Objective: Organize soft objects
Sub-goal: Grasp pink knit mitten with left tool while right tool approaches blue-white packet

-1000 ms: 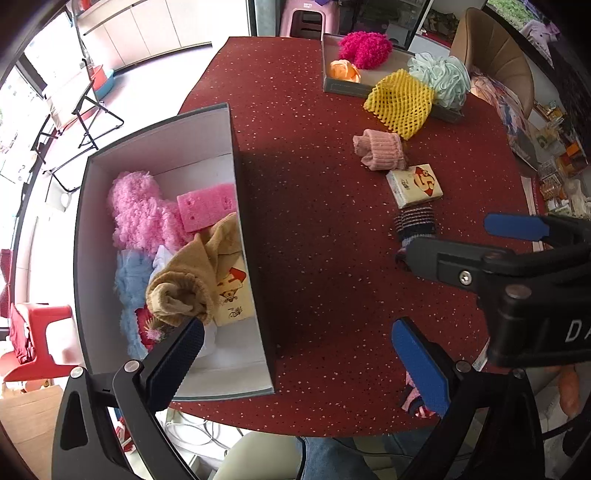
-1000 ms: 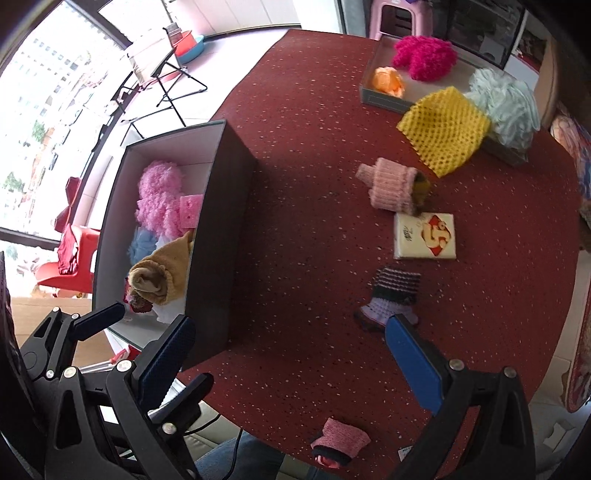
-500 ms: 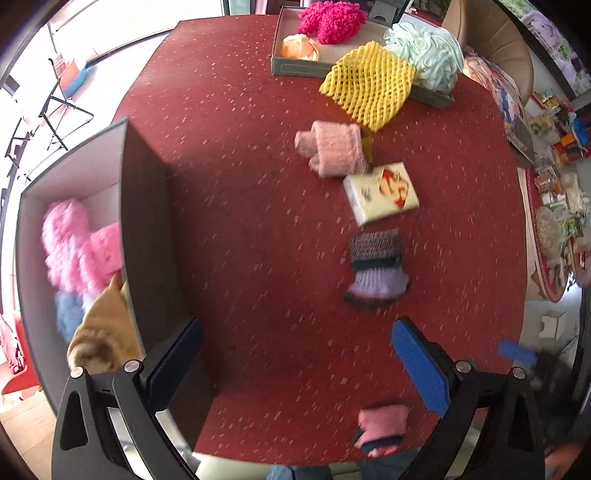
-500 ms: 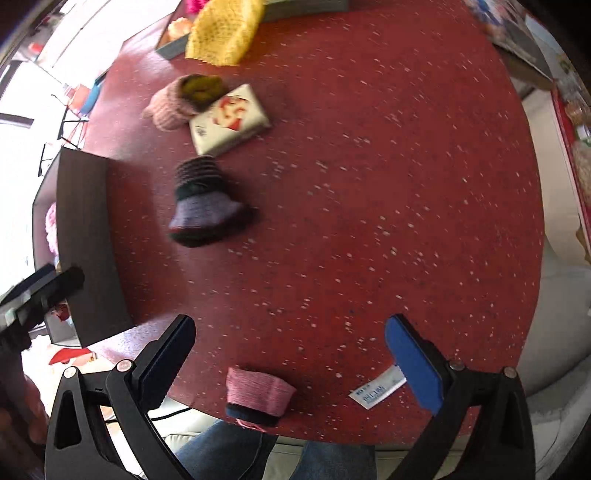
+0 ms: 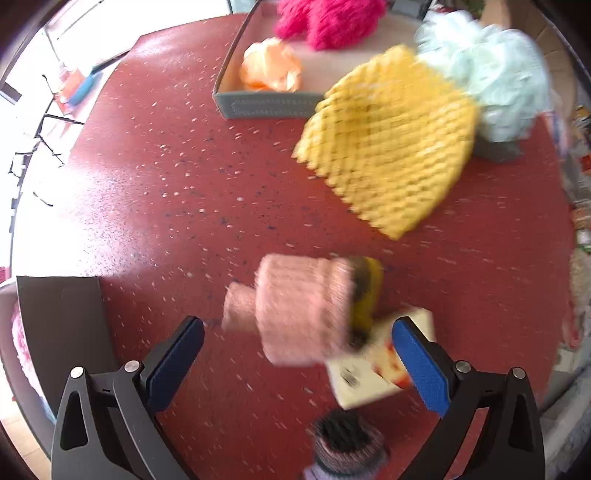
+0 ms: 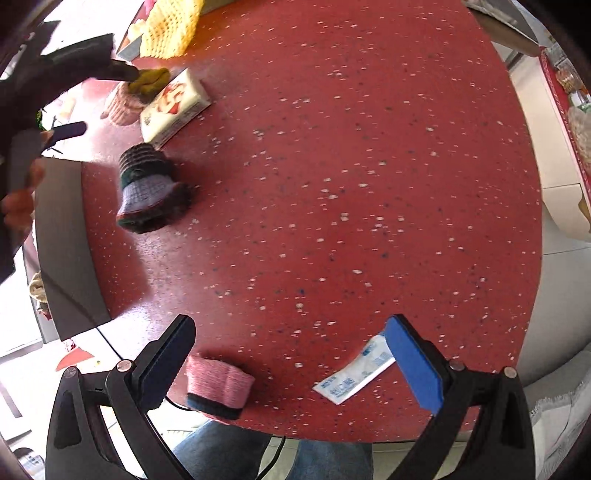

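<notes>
My left gripper (image 5: 297,360) is open, its jaws on either side of a pale pink knitted roll (image 5: 299,308) with a yellow-green piece inside, on the red table (image 5: 166,192). A white tissue pack (image 5: 369,365) lies just behind the roll, and a striped purple knitted piece (image 5: 345,448) is below it. My right gripper (image 6: 290,365) is open and empty over the table's near edge, just above a small pink knitted roll (image 6: 218,384). The purple piece (image 6: 149,188), tissue pack (image 6: 175,107) and left gripper (image 6: 92,70) show at upper left of the right wrist view.
A grey tray (image 5: 266,103) at the back holds a magenta fluffy item (image 5: 325,18) and an orange one (image 5: 271,70); a yellow net (image 5: 388,158) and a pale blue pouf (image 5: 498,81) rest on it. The dark storage box (image 5: 62,325) stands at left. A white sachet (image 6: 354,373) lies near the right gripper.
My left gripper has moved forward and down from above the box to the pale pink roll. My right gripper has dropped toward the near table edge, close to the small pink roll.
</notes>
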Demonstrator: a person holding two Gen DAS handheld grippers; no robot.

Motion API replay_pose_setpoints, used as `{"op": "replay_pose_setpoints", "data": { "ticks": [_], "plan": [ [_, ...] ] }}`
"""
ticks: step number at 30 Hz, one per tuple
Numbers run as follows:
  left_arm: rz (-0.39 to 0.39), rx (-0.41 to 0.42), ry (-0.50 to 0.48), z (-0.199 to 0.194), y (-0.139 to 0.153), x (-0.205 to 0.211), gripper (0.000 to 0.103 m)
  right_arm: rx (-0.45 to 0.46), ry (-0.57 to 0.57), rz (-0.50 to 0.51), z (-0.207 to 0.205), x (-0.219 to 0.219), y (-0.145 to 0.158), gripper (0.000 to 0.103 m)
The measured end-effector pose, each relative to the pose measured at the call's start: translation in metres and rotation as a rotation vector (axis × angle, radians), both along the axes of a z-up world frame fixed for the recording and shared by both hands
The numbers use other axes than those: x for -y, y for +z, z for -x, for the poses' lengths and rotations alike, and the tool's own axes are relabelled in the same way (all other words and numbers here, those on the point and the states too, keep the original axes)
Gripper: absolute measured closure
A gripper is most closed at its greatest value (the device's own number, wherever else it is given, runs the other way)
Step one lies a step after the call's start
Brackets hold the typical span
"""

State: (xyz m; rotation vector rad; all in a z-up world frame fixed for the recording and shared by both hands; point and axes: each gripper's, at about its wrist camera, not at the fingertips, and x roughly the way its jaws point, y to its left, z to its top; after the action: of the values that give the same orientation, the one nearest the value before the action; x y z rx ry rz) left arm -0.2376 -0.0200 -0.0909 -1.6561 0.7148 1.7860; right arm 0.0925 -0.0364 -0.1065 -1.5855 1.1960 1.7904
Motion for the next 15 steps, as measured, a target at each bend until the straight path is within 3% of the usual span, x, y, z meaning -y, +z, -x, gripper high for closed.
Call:
{"op": "replay_pose_setpoints", "data": {
  "ticks": [3, 7, 10, 15],
  "plan": [
    [0.049, -0.044, 0.038, 0.012, -0.015, 0.002, 0.001, 0.009, -0.021, -0.011, -0.015, -0.009, -0.003, 0.000],
    [0.075, -0.014, 0.116, 0.035, -0.029, 0.019, 0.001, 0.036, -0.105, -0.008, -0.048, -0.028, -0.013, 0.000],
    [0.070, -0.003, 0.123, 0.040, -0.035, 0.020, 0.001, 0.069, -0.140, 0.013, -0.062, -0.034, -0.022, 0.000],
    [0.082, 0.002, 0.107, 0.034, -0.049, 0.008, 0.001, 0.077, -0.106, 0.015, -0.057, -0.031, -0.031, 0.000]
  ]
}}
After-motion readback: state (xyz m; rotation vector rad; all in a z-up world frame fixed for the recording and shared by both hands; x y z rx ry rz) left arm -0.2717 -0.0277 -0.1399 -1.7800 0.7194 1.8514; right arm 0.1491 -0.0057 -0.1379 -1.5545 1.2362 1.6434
